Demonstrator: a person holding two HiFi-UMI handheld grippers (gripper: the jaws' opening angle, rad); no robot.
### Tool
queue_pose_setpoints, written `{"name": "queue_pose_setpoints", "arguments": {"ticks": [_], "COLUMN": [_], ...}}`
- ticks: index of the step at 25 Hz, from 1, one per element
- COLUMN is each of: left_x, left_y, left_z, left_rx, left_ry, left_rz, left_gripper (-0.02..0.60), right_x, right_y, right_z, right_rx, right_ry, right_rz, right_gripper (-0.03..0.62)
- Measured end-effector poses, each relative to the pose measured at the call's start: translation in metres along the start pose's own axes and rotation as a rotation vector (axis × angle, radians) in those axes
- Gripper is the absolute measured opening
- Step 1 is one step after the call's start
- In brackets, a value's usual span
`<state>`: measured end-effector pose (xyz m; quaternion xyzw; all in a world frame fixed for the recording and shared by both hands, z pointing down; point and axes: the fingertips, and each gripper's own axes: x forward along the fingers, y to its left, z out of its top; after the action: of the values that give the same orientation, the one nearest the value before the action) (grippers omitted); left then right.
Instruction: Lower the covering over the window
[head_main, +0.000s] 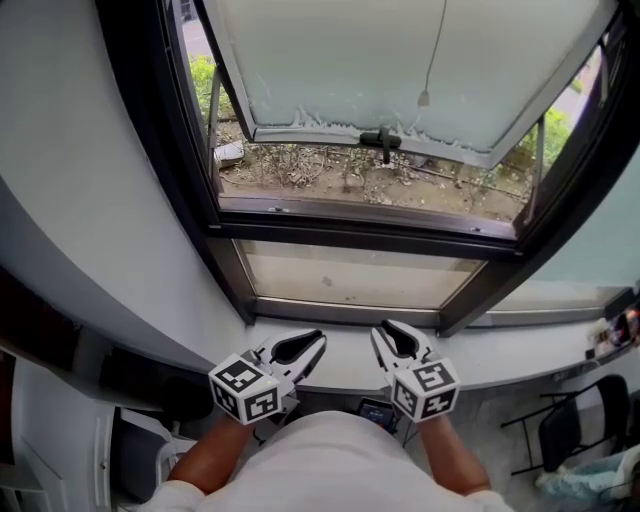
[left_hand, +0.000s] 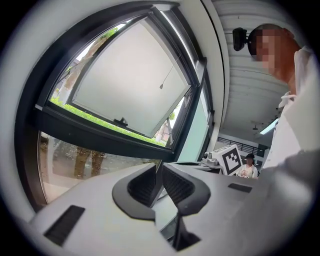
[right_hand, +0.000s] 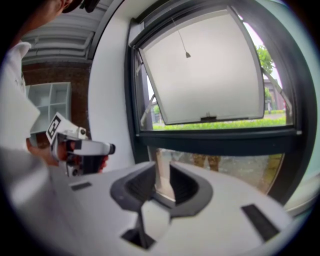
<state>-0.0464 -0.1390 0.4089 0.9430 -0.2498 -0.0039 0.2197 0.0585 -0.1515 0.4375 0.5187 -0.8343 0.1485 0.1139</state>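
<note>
**Grippers low at the sill, cord high above**

Holding left gripper (head_main: 318, 340) and right gripper (head_main: 385, 330) side by side just over the white sill (head_main: 520, 362), both aimed at the window (head_main: 370, 235). Left with jaws pressed together on nothing; right with jaws apart, nothing between. Well above, before the tilted-out frosted pane (head_main: 330, 60): thin pull cord (head_main: 434, 50), small weight at its end, untouched.

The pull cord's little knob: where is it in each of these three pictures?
Head view: cord knob upper middle, slightly right, against the pale pane.
Left gripper view: upper middle, against the tilted pane.
Right gripper view: near the top, slightly right of centre.
Shared landmark: the dark window handle at the pane's lower edge, below the knob.
</note>
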Motion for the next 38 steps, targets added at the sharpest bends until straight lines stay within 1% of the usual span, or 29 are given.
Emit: {"name": "queue_pose_setpoints", "arguments": {"ticks": [5, 13, 21, 29, 33, 38], "left_x": [0.01, 0.032, 0.053, 0.067, 0.073, 0.079], "left_y": [0.001, 0.006, 0.006, 0.011, 0.012, 0.012], "left_z": [0.008, 0.045, 0.1, 0.153, 0.173, 0.196], "left_rx": [0.017, 0.115, 0.257, 0.418, 0.466, 0.504], "left_ry": [-0.011, -0.04, -0.085, -0.101, -0.102, -0.112], "left_rz": [-0.001, -0.01, -0.015, 0.005, 0.012, 0.019], "left_gripper": [0.041, 0.041, 0.041, 0.041, 0.041, 0.041], "right_x": [0.003, 0.005, 0.002, 0.004, 0.005, 0.006], "right_y": [-0.008, -0.026, -0.04, -0.051, -0.053, -0.056], "right_z": [0.011, 0.054, 0.106, 0.166, 0.195, 0.233], "right_rx": [-0.027, -0.126, -0.252, -0.356, -0.407, -0.464], "right_ry": [-0.007, -0.064, -0.133, -0.204, -0.232, -0.264], "right_rz": [0.006, -0.008, -0.038, -0.081, -0.099, -0.13], "right_gripper": [0.095, 0.095, 0.095, 0.095, 0.095, 0.095]}}
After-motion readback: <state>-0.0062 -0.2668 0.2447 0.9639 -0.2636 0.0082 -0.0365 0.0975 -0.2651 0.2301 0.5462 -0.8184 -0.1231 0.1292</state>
